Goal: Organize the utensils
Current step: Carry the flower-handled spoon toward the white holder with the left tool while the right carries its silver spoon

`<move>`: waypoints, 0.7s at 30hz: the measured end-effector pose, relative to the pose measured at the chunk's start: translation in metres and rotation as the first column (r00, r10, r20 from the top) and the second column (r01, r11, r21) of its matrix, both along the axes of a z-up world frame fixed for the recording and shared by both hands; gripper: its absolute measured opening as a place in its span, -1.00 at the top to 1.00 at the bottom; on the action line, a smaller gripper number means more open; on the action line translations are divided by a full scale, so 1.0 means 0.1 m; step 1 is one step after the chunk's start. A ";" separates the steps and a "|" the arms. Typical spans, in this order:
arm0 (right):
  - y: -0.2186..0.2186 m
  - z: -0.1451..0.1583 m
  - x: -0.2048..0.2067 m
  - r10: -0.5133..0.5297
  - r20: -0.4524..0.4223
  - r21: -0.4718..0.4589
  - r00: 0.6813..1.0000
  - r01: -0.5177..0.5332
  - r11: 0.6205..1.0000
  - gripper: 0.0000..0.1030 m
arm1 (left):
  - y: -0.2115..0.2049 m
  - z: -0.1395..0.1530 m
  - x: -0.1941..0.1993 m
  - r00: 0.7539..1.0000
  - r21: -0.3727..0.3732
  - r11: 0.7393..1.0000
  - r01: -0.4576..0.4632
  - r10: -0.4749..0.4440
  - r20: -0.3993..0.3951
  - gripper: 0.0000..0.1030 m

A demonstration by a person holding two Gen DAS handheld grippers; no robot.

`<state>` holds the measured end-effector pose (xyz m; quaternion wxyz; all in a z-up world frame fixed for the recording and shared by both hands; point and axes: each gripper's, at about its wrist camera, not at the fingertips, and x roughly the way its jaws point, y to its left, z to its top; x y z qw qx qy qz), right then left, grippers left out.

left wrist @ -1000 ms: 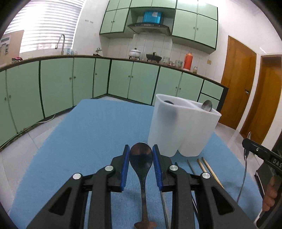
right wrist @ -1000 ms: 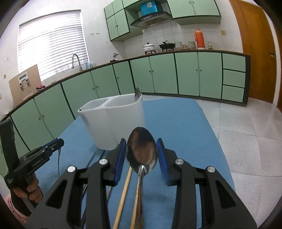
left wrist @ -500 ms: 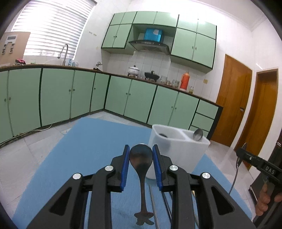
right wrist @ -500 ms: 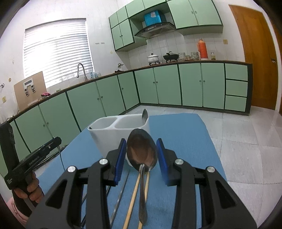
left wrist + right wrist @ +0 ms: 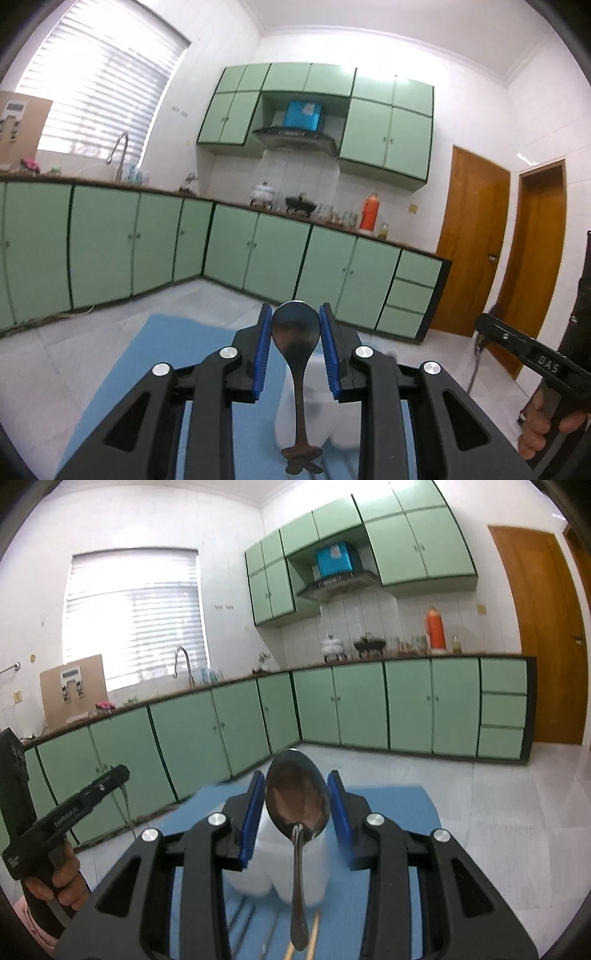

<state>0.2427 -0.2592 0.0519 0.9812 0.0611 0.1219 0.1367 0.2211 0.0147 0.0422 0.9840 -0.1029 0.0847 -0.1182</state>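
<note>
My left gripper (image 5: pixel 295 325) is shut on a dark metal spoon (image 5: pixel 297 354) by its bowl, handle hanging down toward the camera. My right gripper (image 5: pixel 297 794) is shut on a shiny steel spoon (image 5: pixel 297 805), also by the bowl. Both are held high above the blue mat (image 5: pixel 177 354). The white two-compartment utensil holder (image 5: pixel 314 417) stands on the mat below and beyond the fingers; it also shows in the right wrist view (image 5: pixel 277 864). Chopsticks (image 5: pixel 314 934) and other thin utensils (image 5: pixel 243 919) lie on the mat in front of the holder.
The right gripper shows at the right edge of the left wrist view (image 5: pixel 532 362), the left gripper at the left edge of the right wrist view (image 5: pixel 74 808). Green kitchen cabinets (image 5: pixel 258 251) and tiled floor (image 5: pixel 498 794) surround the table.
Both grippers have risen and tilted up with their spoons. The holder has dropped low in both views and is now partly behind the fingers.
</note>
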 end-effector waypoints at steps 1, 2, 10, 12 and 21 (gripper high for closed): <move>0.00 0.07 0.07 -0.002 0.018 0.003 1.000 0.001 1.000 0.35 | -0.04 0.08 0.07 1.000 0.002 1.000 0.008 -0.008 0.016 0.50; 0.01 0.12 0.12 -0.003 0.033 0.006 0.999 0.003 1.000 0.35 | -0.08 0.13 0.12 1.000 0.004 1.000 0.010 -0.010 0.027 0.50; 0.08 0.21 0.77 -0.015 0.082 0.033 0.996 0.012 0.999 0.35 | -0.44 0.27 0.69 0.997 0.035 0.999 0.036 -0.039 0.070 0.50; 0.09 0.10 0.93 -0.014 0.061 0.040 0.998 0.012 0.999 0.35 | -0.49 0.17 0.84 0.998 0.035 0.999 0.036 -0.037 0.045 0.50; 0.15 -0.38 1.08 0.010 -0.023 0.047 1.000 -0.009 0.999 0.35 | -0.50 -0.30 1.10 0.998 0.053 0.998 0.043 -0.040 -0.053 0.50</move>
